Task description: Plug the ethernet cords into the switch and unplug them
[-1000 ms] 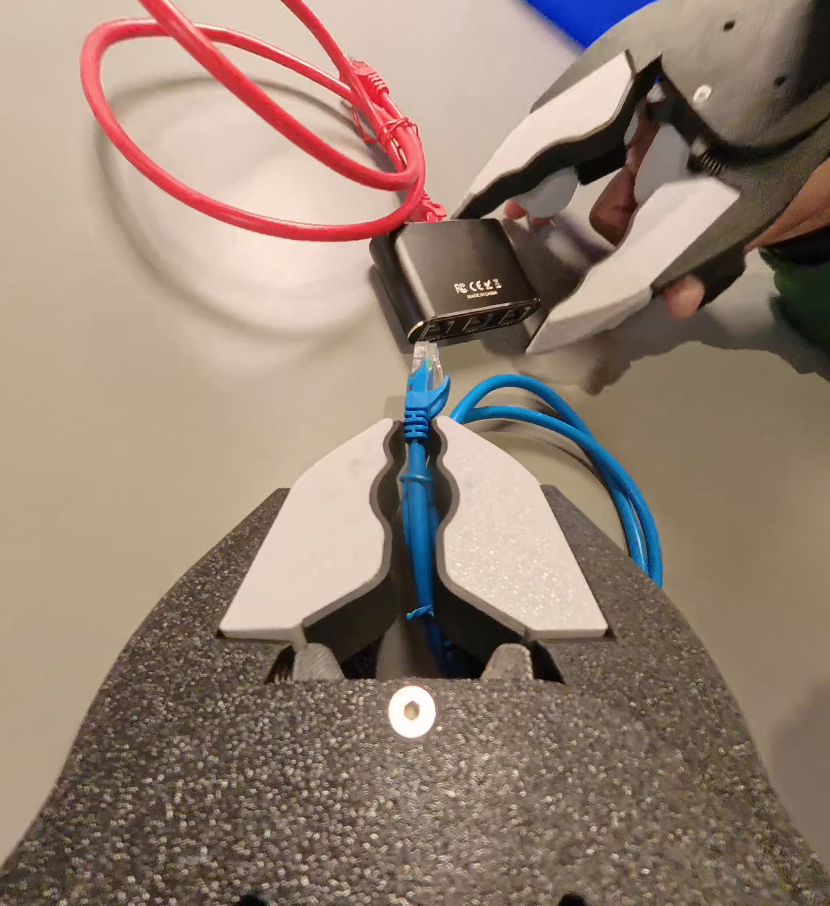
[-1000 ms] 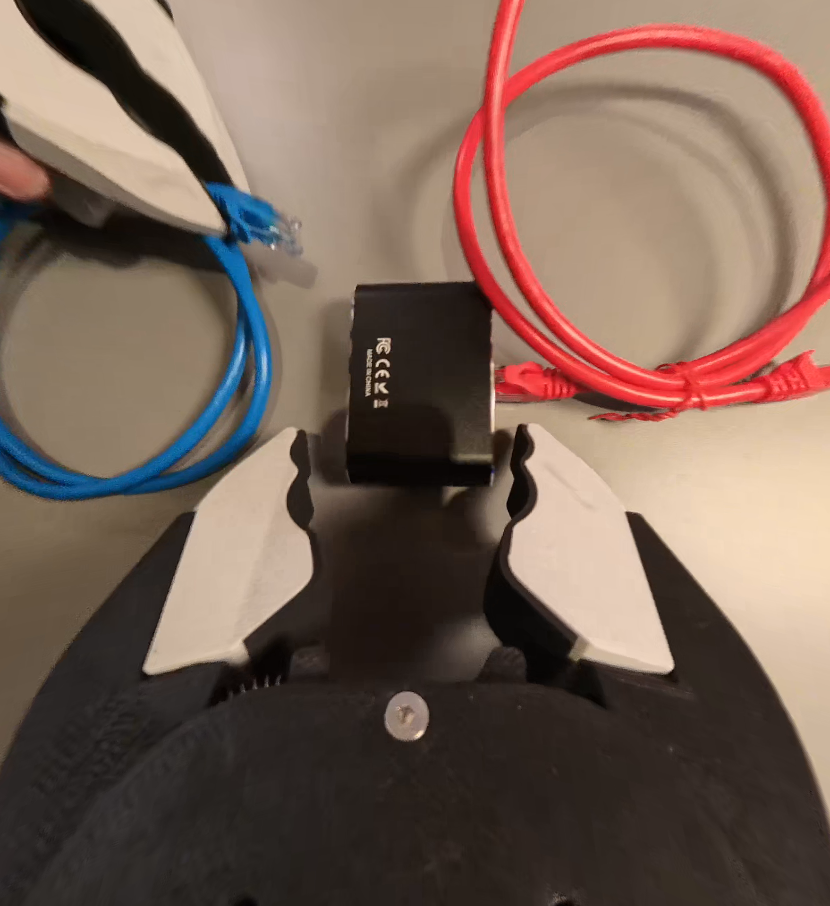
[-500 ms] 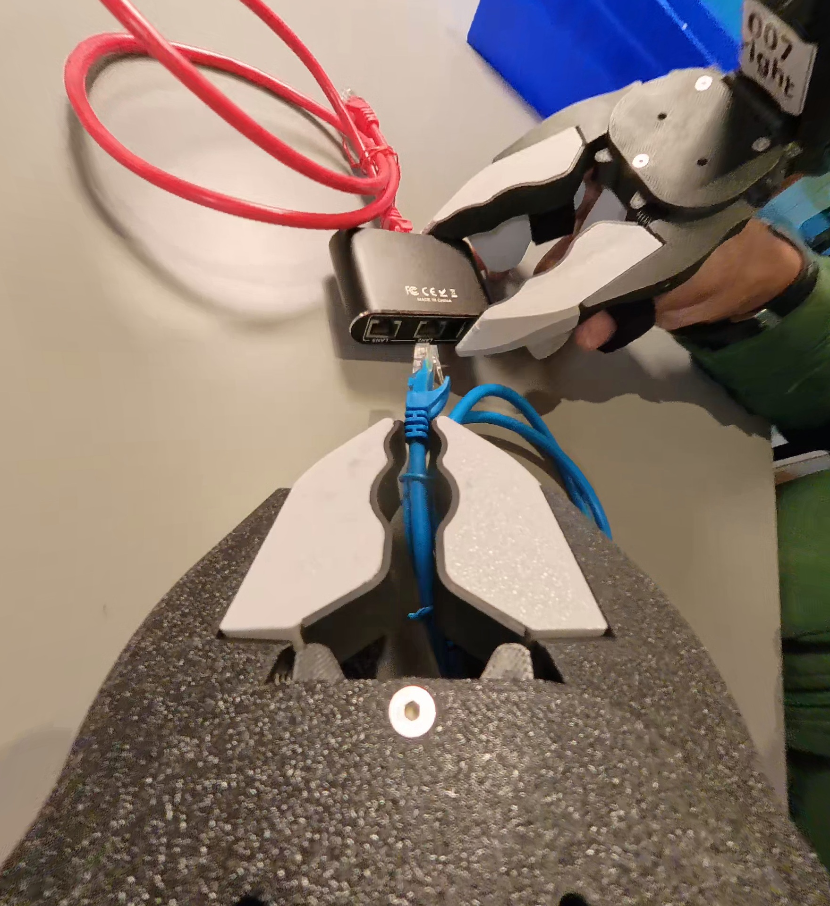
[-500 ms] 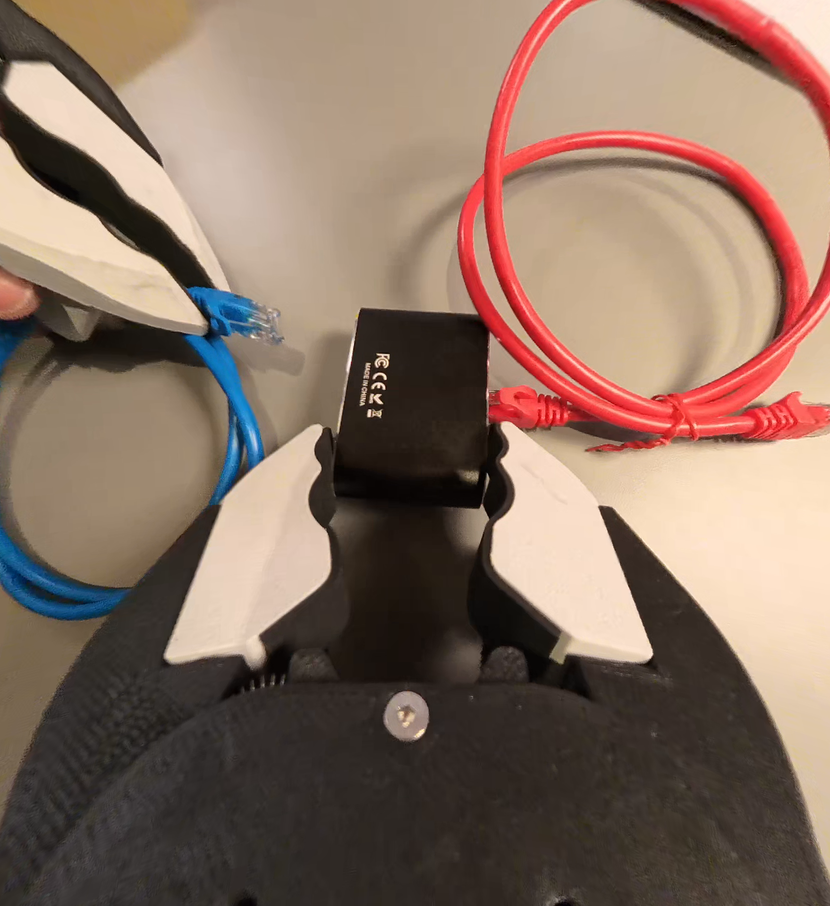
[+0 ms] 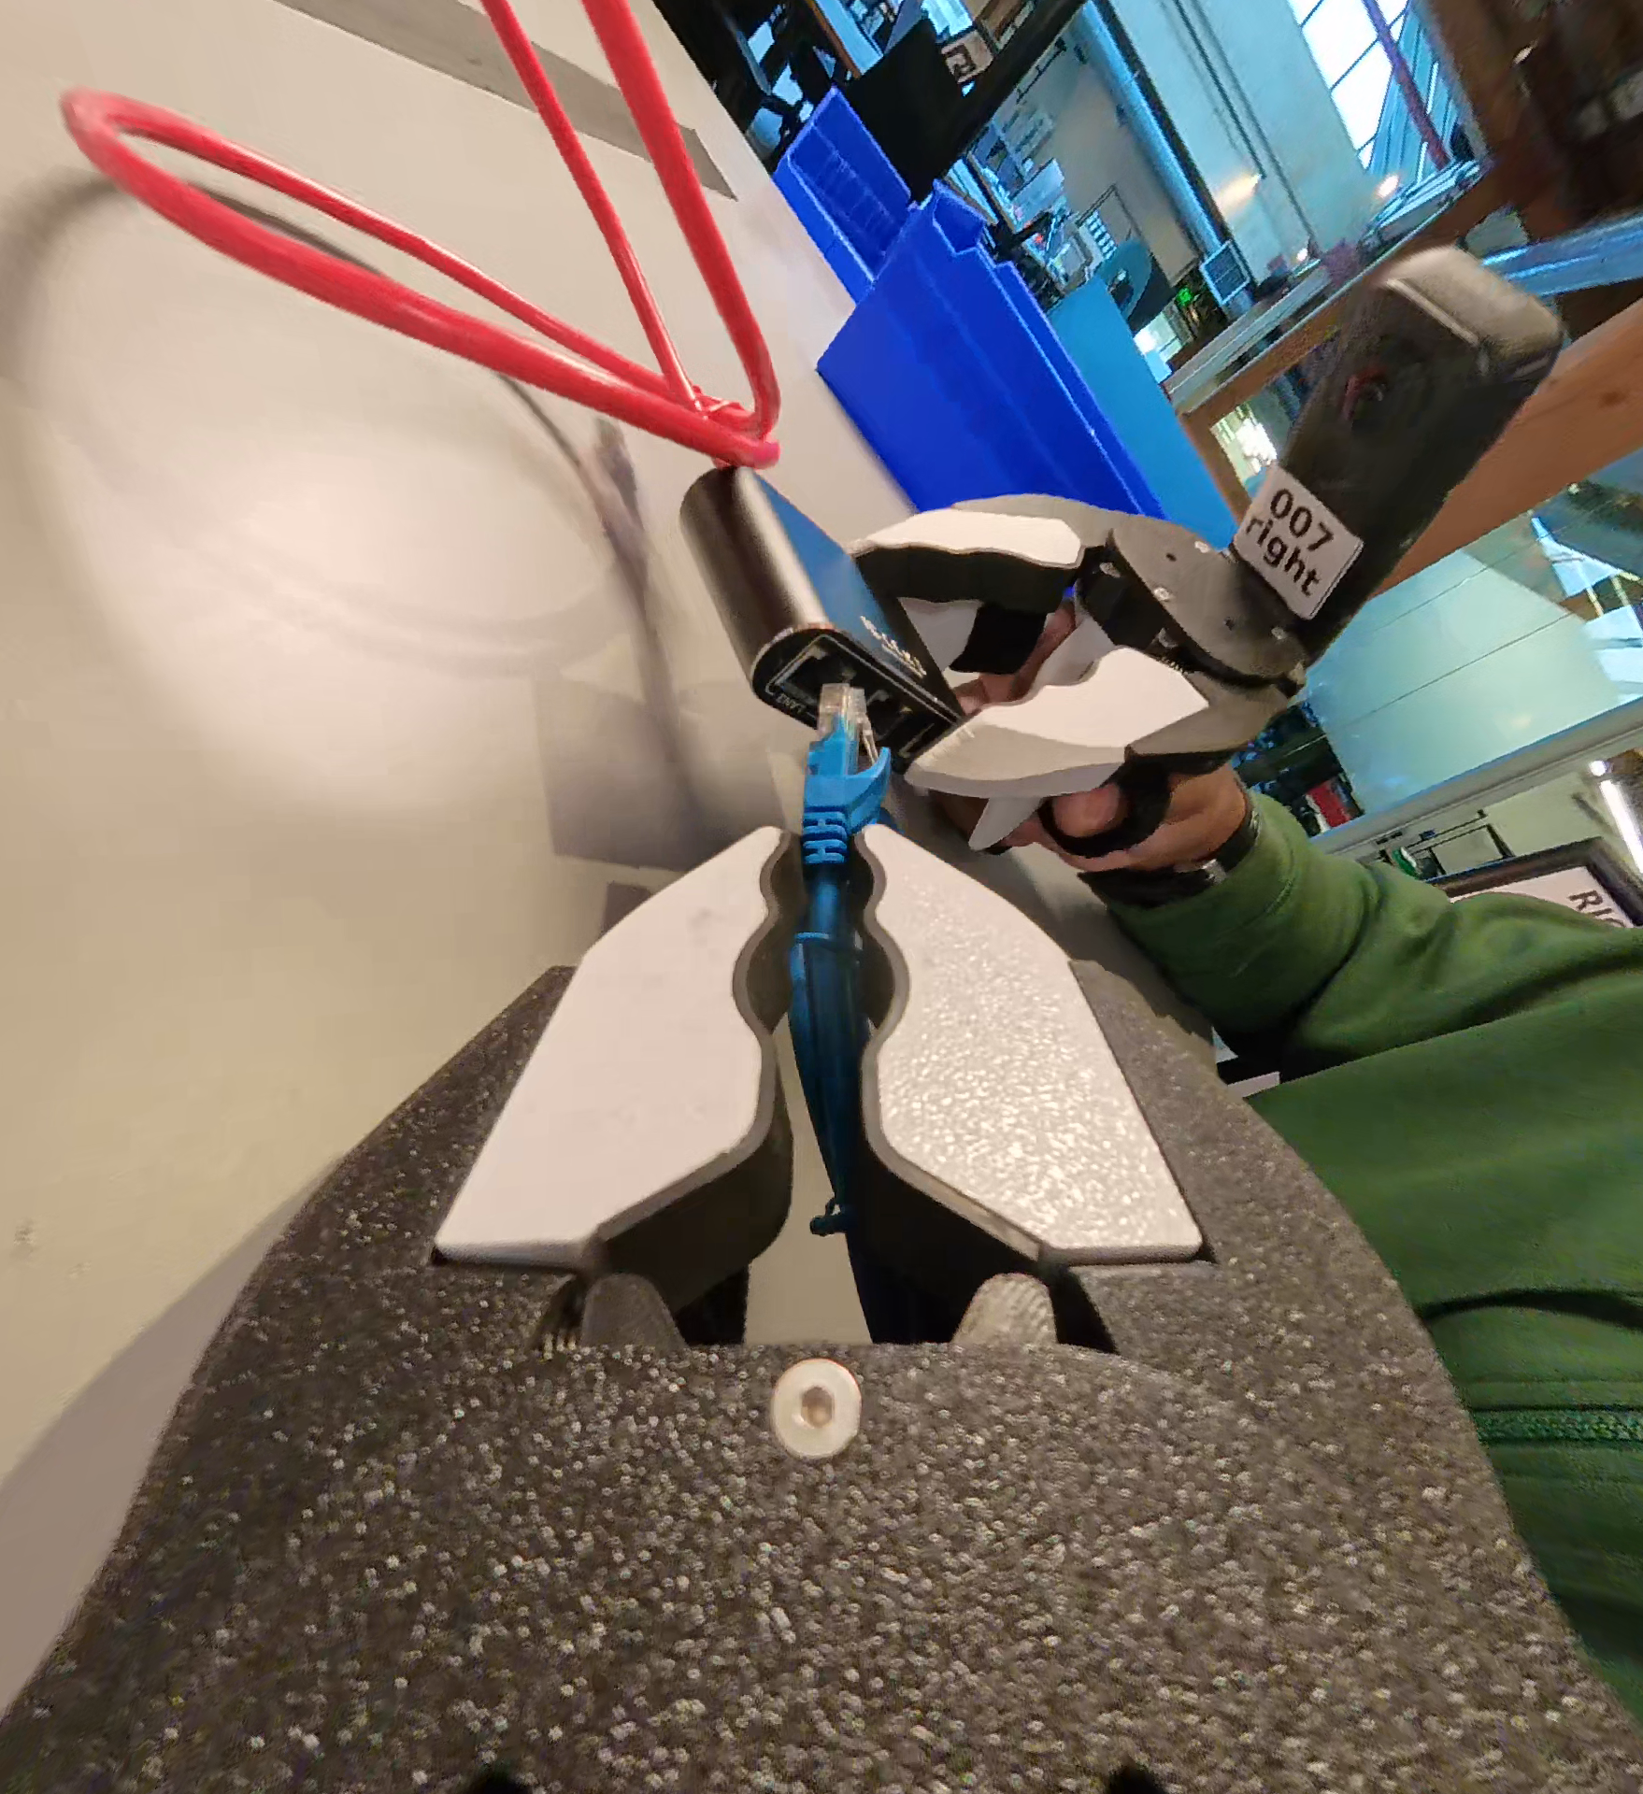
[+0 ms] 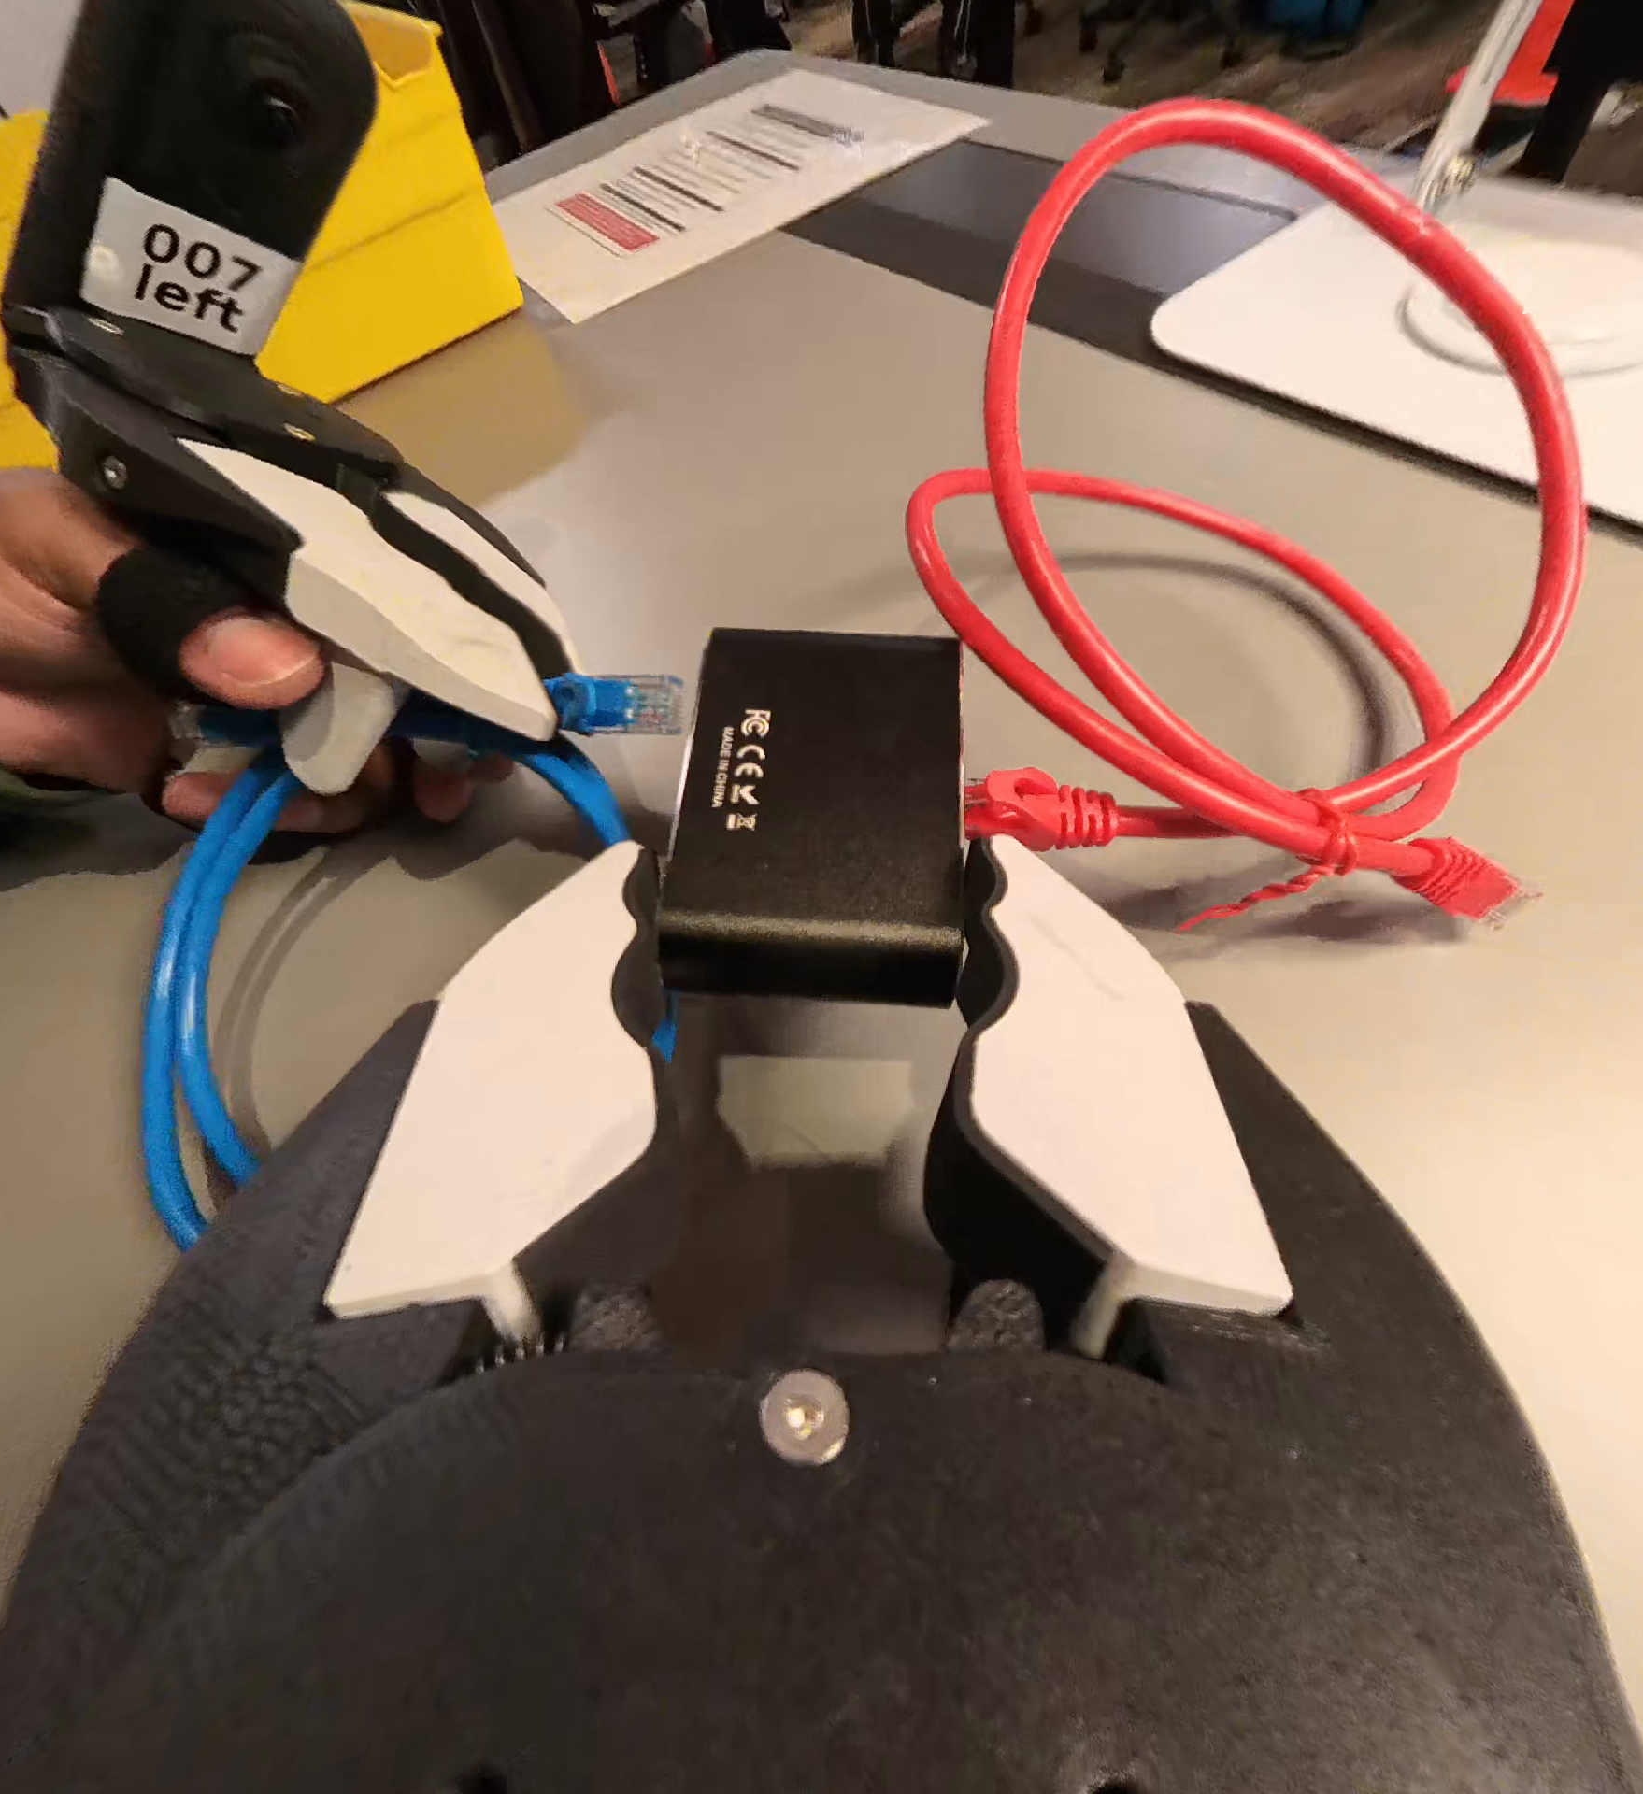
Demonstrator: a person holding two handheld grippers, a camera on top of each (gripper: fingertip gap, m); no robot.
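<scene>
In the right wrist view, the left gripper [image 6: 546,704] comes in from the upper left of the frame, clenched on the blue cord [image 6: 196,1019] just behind its plug [image 6: 619,701]. The rest of that cord hangs in loops down to the desk [image 6: 779,466] at lower left. The clear plug tip sits just beside the left face of the switch [image 6: 818,806], near it but not yet inside a port, as far as this view shows.

At the centre, the right gripper [image 6: 808,913] is clamped on the near end of the black switch, one finger on each side, and the switch looks lifted off the desk. On the right, the red cord [image 6: 1284,544] is plugged into the switch's right face and curls in loops toward the upper right of the frame.

In the left wrist view, the blue plug [image 5: 837,723] points at the port row on the switch [image 5: 769,582] at centre frame, slightly tilted against it.

The risk is misalignment: if the plug meets the port at an angle, it could jam on the edge or push the switch askew in the right gripper's hold. A grip on the soft boot rather than the plug body may let the plug bend away under pressure. The red cord's stiffness could also tug the switch sideways.
</scene>
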